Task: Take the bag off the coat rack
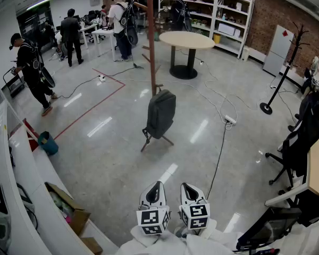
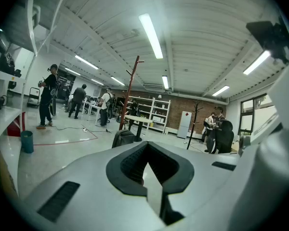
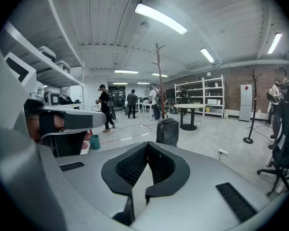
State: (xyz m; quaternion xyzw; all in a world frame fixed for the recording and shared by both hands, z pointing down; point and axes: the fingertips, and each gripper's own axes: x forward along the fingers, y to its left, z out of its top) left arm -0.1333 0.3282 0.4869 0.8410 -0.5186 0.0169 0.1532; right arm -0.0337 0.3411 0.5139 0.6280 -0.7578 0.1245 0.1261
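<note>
A dark grey backpack (image 1: 160, 113) hangs low on a brown wooden coat rack (image 1: 151, 41) in the middle of the floor. Both grippers are held close together at the bottom of the head view, well short of the bag. My left gripper (image 1: 158, 185) and right gripper (image 1: 185, 186) are both shut with nothing between the jaws. The left gripper view shows the left gripper (image 2: 148, 150) pointing toward the backpack (image 2: 124, 137) and the rack (image 2: 129, 95). In the right gripper view the right gripper (image 3: 148, 149) has the backpack (image 3: 167, 131) and rack pole (image 3: 160, 81) straight ahead.
A round table (image 1: 187, 39) stands behind the rack. A power strip (image 1: 229, 119) and cables lie on the floor to the right. A black coat stand (image 1: 280, 84) and an office chair (image 1: 297, 142) are at right. A teal bin (image 1: 48, 142) and a cardboard box (image 1: 64, 206) are at left. Several people stand at the back.
</note>
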